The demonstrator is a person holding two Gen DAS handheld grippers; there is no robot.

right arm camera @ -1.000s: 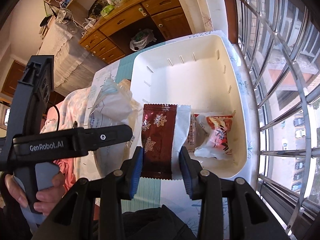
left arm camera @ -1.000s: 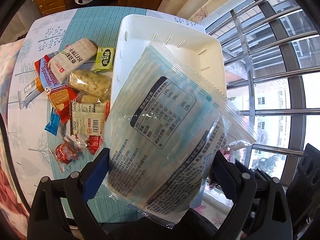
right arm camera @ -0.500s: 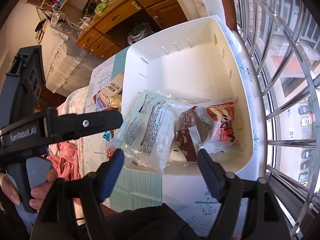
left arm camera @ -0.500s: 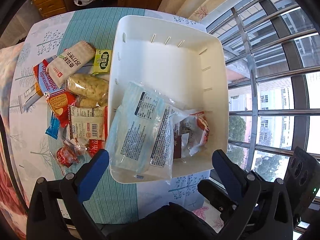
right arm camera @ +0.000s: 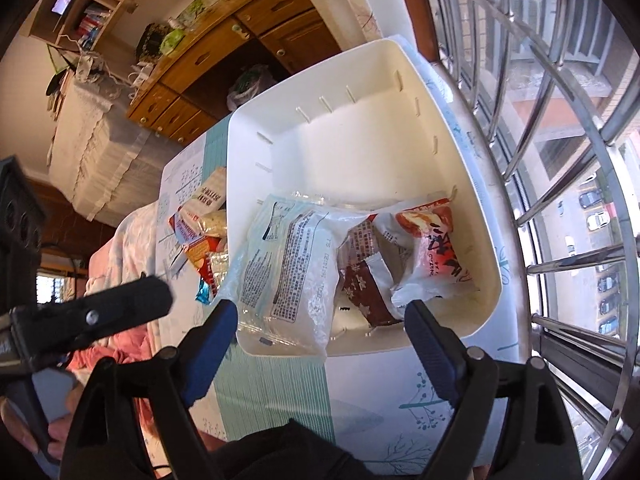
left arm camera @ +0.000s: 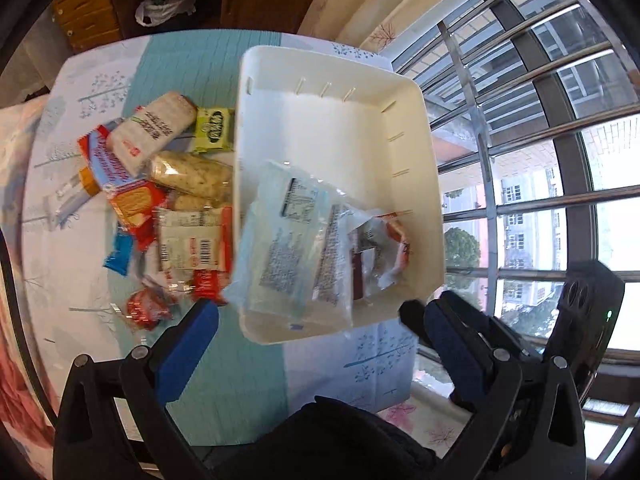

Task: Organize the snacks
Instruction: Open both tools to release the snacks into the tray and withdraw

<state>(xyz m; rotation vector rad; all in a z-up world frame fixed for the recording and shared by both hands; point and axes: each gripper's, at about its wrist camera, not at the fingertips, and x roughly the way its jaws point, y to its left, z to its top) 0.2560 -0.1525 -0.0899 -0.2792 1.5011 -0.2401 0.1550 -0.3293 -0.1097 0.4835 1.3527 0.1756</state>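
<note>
Just released — pale blue bag (left arm camera: 294,248) out of the left gripper (left arm camera: 316,328) and brown snowflake packet (right arm camera: 366,292) out of the right gripper (right arm camera: 320,332), both now lying in the near end of the white plastic bin (left arm camera: 340,68), beside a red-and-white pouch (right arm camera: 434,240). Jaws of each spread wide and empty; the right's have just been opening. Three snacks binned, then — far end bare. Still waiting left of the bin: a heap of loose snacks (left arm camera: 168,200) on the teal-striped tablecloth (left arm camera: 188,64). Barred window (left arm camera: 540,140) alongside, wooden drawers (right arm camera: 208,68) behind.
</note>
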